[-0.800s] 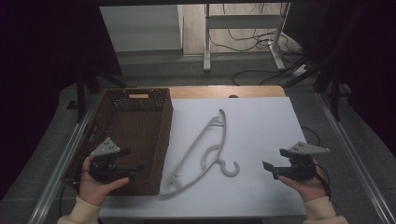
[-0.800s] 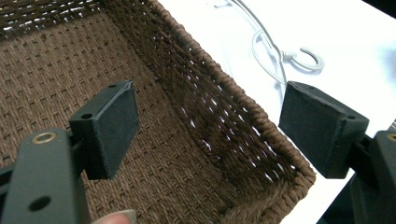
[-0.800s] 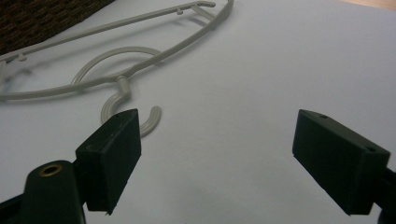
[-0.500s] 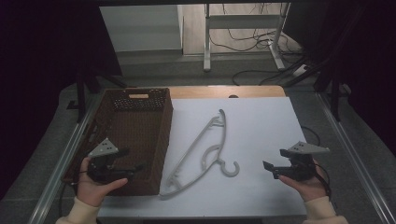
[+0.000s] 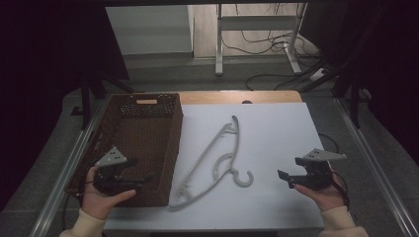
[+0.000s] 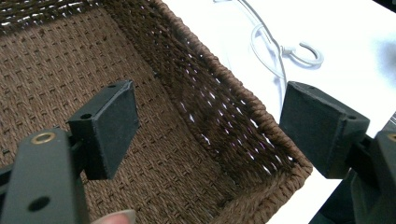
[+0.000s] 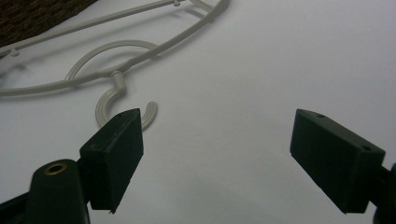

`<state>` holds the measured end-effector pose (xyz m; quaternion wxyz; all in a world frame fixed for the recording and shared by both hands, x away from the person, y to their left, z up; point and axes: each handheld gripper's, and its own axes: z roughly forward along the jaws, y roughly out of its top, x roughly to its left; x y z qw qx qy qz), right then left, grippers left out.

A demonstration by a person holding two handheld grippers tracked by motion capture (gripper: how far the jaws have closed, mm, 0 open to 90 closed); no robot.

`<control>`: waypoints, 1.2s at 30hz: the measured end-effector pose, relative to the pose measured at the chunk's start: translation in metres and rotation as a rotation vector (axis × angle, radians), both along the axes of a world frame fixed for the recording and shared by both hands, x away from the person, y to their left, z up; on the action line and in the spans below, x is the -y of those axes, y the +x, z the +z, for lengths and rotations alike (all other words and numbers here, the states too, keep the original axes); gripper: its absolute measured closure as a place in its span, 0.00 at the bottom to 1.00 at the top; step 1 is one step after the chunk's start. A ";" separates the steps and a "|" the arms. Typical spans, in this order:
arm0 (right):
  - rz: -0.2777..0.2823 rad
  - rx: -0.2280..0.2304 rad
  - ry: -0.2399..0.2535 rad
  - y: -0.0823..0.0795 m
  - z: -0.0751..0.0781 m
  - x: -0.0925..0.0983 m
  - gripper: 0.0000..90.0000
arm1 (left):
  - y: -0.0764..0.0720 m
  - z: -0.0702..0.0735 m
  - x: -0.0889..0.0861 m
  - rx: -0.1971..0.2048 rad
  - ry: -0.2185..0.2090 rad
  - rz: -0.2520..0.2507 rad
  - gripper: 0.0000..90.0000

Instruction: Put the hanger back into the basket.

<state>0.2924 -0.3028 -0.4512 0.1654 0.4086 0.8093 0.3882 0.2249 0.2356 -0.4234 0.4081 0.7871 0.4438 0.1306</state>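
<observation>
A pale grey plastic hanger (image 5: 213,157) lies flat on the white table top (image 5: 276,133), its hook (image 5: 243,178) toward the near edge. A brown woven basket (image 5: 170,143) stands to its left, with nothing inside it. My left gripper (image 5: 146,176) is held over the basket's near right corner, open, with nothing between its pads (image 6: 114,126). In the left gripper view the basket rim (image 6: 233,93) runs between the jaws and the hanger hook (image 6: 306,52) shows beyond. My right gripper (image 5: 285,178) hovers open to the right of the hook (image 7: 108,99), apart from it.
The basket's far wall has a handle slot (image 5: 146,101). Metal rails (image 5: 380,173) run along both sides of the table. A wooden strip (image 5: 237,97) borders the far edge, with a metal stand and cables on the floor behind it (image 5: 257,44). Bare white surface lies right of the hanger.
</observation>
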 end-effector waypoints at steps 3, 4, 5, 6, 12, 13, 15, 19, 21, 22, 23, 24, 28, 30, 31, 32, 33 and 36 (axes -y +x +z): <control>-0.007 0.001 0.000 0.000 -0.001 0.001 0.20 | -0.002 0.002 0.002 0.007 0.002 0.001 0.22; -0.009 0.004 -0.001 -0.001 0.000 0.001 0.20 | -0.003 0.003 0.003 0.009 0.003 0.001 0.22; -0.010 0.008 -0.001 -0.002 0.000 0.001 0.20 | -0.005 0.005 0.005 0.013 0.006 -0.004 0.22; -0.013 0.014 0.004 -0.003 0.002 0.002 0.20 | -0.005 0.005 0.006 0.015 0.005 -0.005 0.22; -0.016 0.018 0.004 -0.003 0.004 0.002 0.19 | -0.008 0.010 0.013 0.030 0.019 -0.025 0.22; -0.016 0.015 0.006 -0.002 0.003 0.002 0.19 | -0.008 0.010 0.014 0.029 0.018 -0.025 0.22; -0.016 0.011 0.008 -0.001 0.003 0.002 0.19 | -0.008 0.010 0.014 0.023 0.011 -0.029 0.22; -0.017 0.009 0.004 -0.001 0.002 0.001 0.19 | -0.008 0.009 0.014 0.019 -0.014 -0.037 0.22; -0.014 0.011 0.005 -0.002 0.003 0.000 0.19 | -0.008 0.009 0.014 0.015 -0.031 -0.048 0.23; -0.014 0.012 0.007 -0.002 0.003 0.000 0.19 | -0.008 0.009 0.015 0.015 -0.034 -0.052 0.23; -0.012 0.013 0.007 -0.002 0.003 0.000 0.19 | -0.008 0.009 0.016 0.013 -0.040 -0.056 0.23; -0.011 0.011 0.009 -0.002 0.003 -0.001 0.19 | -0.008 0.008 0.017 0.011 -0.042 -0.059 0.23; -0.007 0.007 0.002 -0.001 0.002 -0.001 0.19 | -0.007 0.007 0.023 -0.003 -0.041 -0.071 0.23; -0.010 0.006 0.005 -0.001 0.002 -0.001 0.19 | -0.006 0.007 0.027 -0.011 -0.044 -0.079 0.23; -0.011 0.010 0.008 -0.002 0.003 -0.001 0.19 | -0.006 0.008 0.029 -0.012 -0.046 -0.086 0.23; -0.011 0.010 0.008 -0.002 0.003 -0.001 0.19 | -0.005 0.008 0.032 -0.015 -0.049 -0.094 0.23; -0.012 0.011 0.011 -0.002 0.003 -0.001 0.19 | -0.005 0.008 0.035 -0.019 -0.050 -0.101 0.23; -0.007 0.016 0.007 -0.002 0.003 -0.002 0.19 | -0.003 0.008 0.045 -0.031 -0.047 -0.123 0.23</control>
